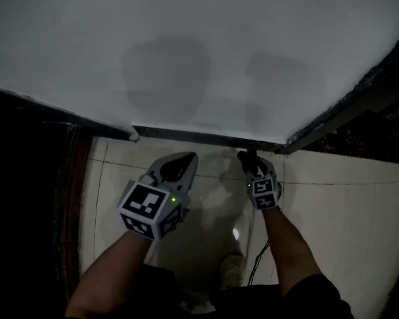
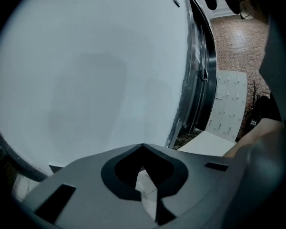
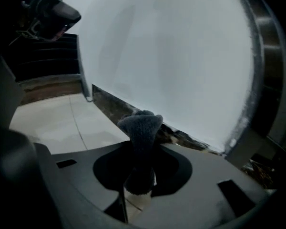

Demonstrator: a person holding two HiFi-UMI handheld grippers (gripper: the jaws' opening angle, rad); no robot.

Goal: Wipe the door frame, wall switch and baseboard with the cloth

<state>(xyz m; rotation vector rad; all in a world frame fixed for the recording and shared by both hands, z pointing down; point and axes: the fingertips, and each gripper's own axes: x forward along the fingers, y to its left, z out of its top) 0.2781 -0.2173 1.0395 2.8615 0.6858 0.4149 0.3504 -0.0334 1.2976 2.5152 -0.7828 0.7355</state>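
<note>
Grey knitted cloth (image 3: 140,125), bunched, pinched by right hand-held gripper (image 3: 142,149); left hand-held gripper (image 2: 143,148) closed.

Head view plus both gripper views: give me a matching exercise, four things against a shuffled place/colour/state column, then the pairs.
Things:
1. left gripper
2. cloth
3. wall
4. baseboard

Descriptions:
a. dark strip where the wall meets the tiled floor
b. clamped between the fingers of the right gripper, bunched end sticking out
c. shut, nothing held
d. plain white, faint shadows on it

Pairs: 1-c, 2-b, 3-d, 4-a
</note>
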